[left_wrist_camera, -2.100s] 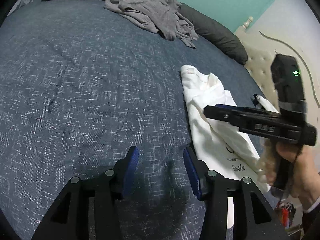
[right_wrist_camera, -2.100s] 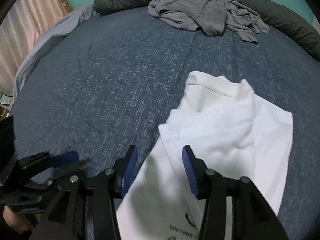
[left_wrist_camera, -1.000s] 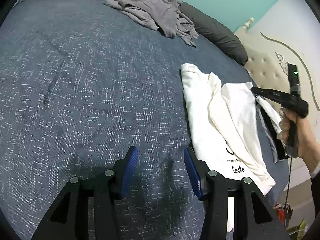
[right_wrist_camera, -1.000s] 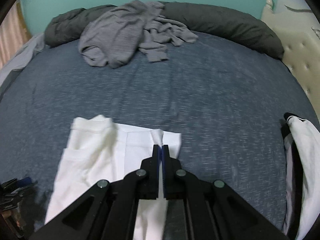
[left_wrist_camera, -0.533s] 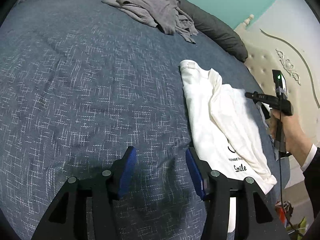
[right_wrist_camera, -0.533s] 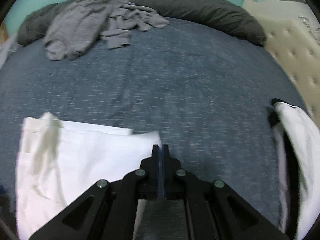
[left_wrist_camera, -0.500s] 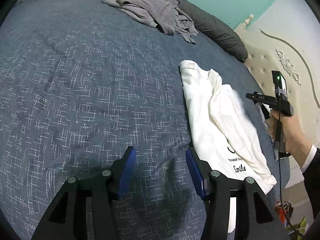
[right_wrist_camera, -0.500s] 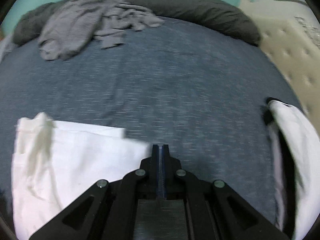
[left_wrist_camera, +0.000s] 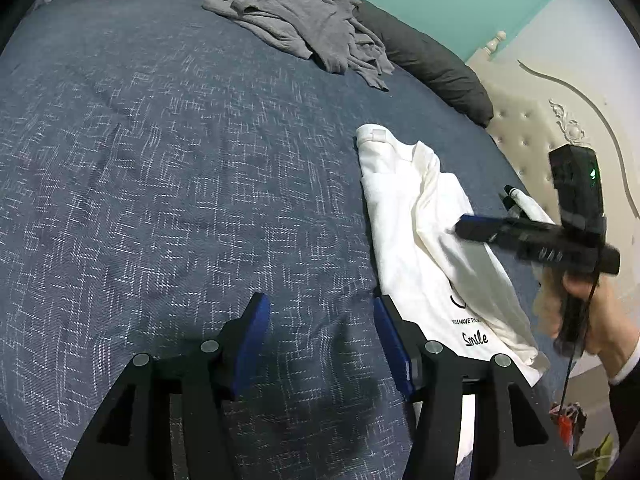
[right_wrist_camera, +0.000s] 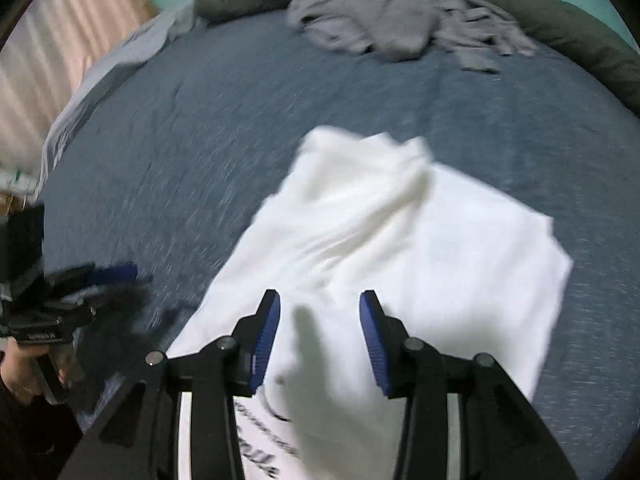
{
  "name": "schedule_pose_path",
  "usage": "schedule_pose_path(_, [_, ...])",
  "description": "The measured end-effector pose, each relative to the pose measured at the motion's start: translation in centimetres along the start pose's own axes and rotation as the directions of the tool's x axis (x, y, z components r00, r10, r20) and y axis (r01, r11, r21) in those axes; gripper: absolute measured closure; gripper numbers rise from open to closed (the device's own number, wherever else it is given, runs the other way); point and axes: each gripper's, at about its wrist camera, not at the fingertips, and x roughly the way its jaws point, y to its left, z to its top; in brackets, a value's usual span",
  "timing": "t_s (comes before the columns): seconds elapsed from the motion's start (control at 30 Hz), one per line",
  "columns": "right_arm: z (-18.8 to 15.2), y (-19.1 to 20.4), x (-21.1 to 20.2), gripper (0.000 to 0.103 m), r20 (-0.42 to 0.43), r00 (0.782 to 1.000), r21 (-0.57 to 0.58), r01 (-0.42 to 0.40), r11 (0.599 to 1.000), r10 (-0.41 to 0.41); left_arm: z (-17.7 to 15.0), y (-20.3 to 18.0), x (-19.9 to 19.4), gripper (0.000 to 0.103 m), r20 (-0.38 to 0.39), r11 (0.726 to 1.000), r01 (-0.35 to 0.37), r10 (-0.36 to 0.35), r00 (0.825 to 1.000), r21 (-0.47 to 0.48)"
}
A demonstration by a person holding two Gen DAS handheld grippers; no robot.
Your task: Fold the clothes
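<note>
White T-shirt (right_wrist_camera: 400, 240) lies partly folded, rumpled; black print showing.

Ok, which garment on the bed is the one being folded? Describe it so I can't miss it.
On the blue bedspread, skip the crumpled grey clothes by the dark pillows. It is the white T-shirt lying partly folded near the bed's edge, the only one with black "Smile" lettering.

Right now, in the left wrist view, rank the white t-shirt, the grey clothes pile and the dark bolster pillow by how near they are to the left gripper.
From the left gripper:
1. White t-shirt, just right of the right fingertip, on the bed.
2. Grey clothes pile, far ahead, slightly right.
3. Dark bolster pillow, along the bed's far edge, partly under the pile; its exposed right stretch looks about as far.
</note>
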Motion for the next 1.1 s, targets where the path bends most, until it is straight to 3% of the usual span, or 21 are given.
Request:
schedule_pose_path(0.27, [-0.9, 2.7, 1.8, 0.064, -0.030, 0.996, -0.040, 0.083, 0.996, -0.085, 0.1, 0.1, -0.2, 0.044, 0.005, 1.000, 0.002, -0.002, 1.000, -0.006])
schedule_pose_path(0.33, [-1.0, 2.9, 1.7, 0.089, -0.025, 0.994, -0.045, 0.105, 0.993, -0.106, 0.1, 0.1, -0.2, 0.044, 0.006, 1.000, 0.003, -0.002, 1.000, -0.007])
schedule_pose_path(0.43, [-1.1, 2.3, 0.9, 0.098, -0.004, 0.994, -0.028, 0.110, 0.994, -0.110, 0.2, 0.1, -0.2, 0.044, 0.007, 1.000, 0.004, -0.004, 1.000, -0.009])
schedule_pose_path(0.63, [-1.3, -0.7, -3.7, 0.100, 0.105, 0.989, 0.066, 0.097, 0.993, -0.104, 0.2, 0.1, -0.3, 0.044, 0.008, 1.000, 0.007, -0.007, 1.000, -0.009])
schedule_pose_path(0.8, [-2.0, -6.2, -6.4, 0.100, 0.161, 0.980, 0.224, 0.083, 0.971, -0.121, 0.0, 0.1, -0.2, 0.044, 0.002, 1.000, 0.010, -0.010, 1.000, -0.010])
schedule_pose_path(0.97, [-3.3, -11.6, -5.6, 0.100, 0.119, 0.982, 0.379, 0.092, 0.921, -0.148, 0.1, 0.0, 0.0, 0.044, -0.001, 1.000, 0.011, -0.011, 1.000, -0.013])
schedule_pose_path(1.1, [-5.1, -14.8, -5.7, 0.098, 0.115, 0.972, 0.518, 0.117, 0.848, -0.204, 0.1, -0.1, 0.1, 0.044, -0.006, 1.000, 0.013, -0.013, 1.000, -0.011])
